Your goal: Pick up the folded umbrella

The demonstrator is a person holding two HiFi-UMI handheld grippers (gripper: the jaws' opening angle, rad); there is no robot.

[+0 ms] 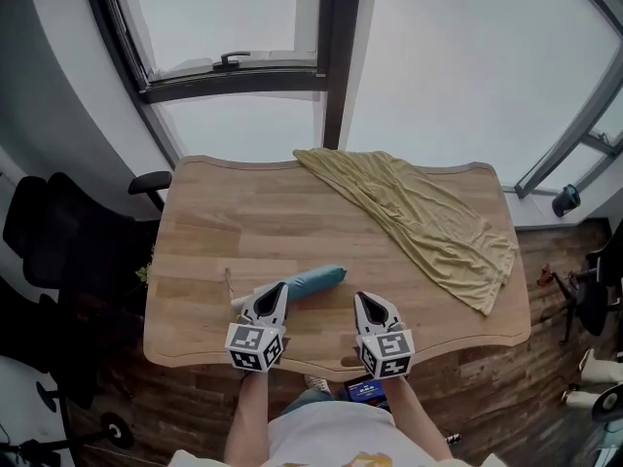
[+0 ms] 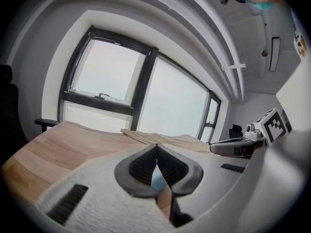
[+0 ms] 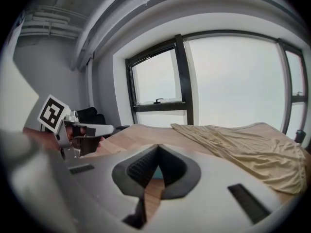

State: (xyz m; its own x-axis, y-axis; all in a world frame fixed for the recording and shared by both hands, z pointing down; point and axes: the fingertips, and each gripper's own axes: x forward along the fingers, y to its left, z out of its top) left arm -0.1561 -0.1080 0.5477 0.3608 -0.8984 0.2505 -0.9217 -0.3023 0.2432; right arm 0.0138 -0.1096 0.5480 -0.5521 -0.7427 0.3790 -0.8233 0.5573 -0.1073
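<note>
A folded teal umbrella (image 1: 313, 280) with a pale handle end (image 1: 241, 301) lies slantwise on the wooden table (image 1: 243, 222), close to its near edge. My left gripper (image 1: 276, 290) is shut and holds nothing, with its tips right at the umbrella's near side. In the left gripper view its jaws (image 2: 156, 147) meet at the tip, and a bit of teal umbrella (image 2: 156, 181) shows below them. My right gripper (image 1: 367, 301) hovers to the right of the umbrella's tip, shut and empty too (image 3: 158, 147). A sliver of teal umbrella (image 3: 156, 173) shows behind its jaws.
A crumpled olive-yellow cloth (image 1: 428, 212) drapes over the table's far right part. A black office chair (image 1: 58, 246) stands by the table's left side. Large windows (image 1: 234, 27) rise behind the table. Chair bases and small items sit on the floor at the right (image 1: 584, 300).
</note>
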